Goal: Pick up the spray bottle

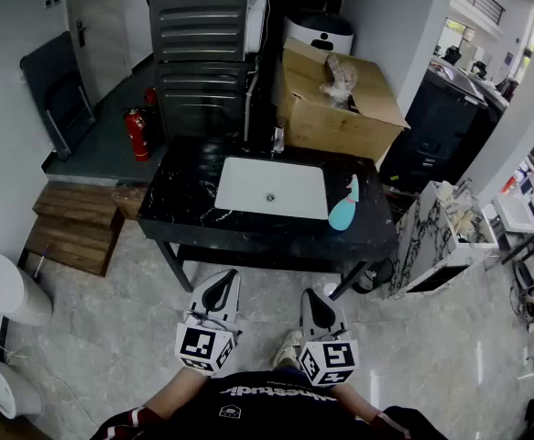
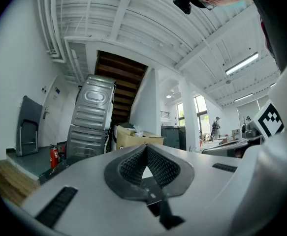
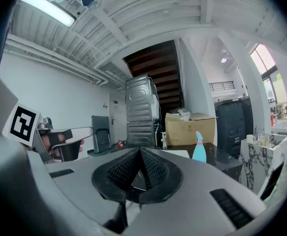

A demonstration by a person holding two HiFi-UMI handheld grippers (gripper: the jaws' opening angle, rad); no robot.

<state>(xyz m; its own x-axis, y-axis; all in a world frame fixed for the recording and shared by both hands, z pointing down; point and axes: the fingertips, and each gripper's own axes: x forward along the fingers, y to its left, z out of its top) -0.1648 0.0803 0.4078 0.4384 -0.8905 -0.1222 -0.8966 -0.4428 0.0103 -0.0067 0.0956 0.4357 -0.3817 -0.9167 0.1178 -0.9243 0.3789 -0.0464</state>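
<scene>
The light-blue spray bottle [image 1: 344, 207] with a pink collar stands on the right part of the black marble counter [image 1: 184, 211], just right of the white sink [image 1: 272, 189]. In the right gripper view the spray bottle [image 3: 199, 148] shows upright beyond the jaws. Both grippers hang low in front of me, short of the counter. My left gripper [image 1: 219, 291] is shut, pads meeting at the tip, nothing between them. My right gripper [image 1: 317, 304] is shut and empty too. From their own cameras, the left gripper [image 2: 145, 148] and the right gripper [image 3: 140, 152] show closed jaws.
A cardboard box [image 1: 334, 101] sits behind the counter, a grey metal appliance stack [image 1: 198, 49] at the back left, a red fire extinguisher [image 1: 137, 133] beside it. Wooden steps [image 1: 72, 225] lie left, a marble-fronted cabinet [image 1: 434, 239] right. Grey tiled floor lies between me and the counter.
</scene>
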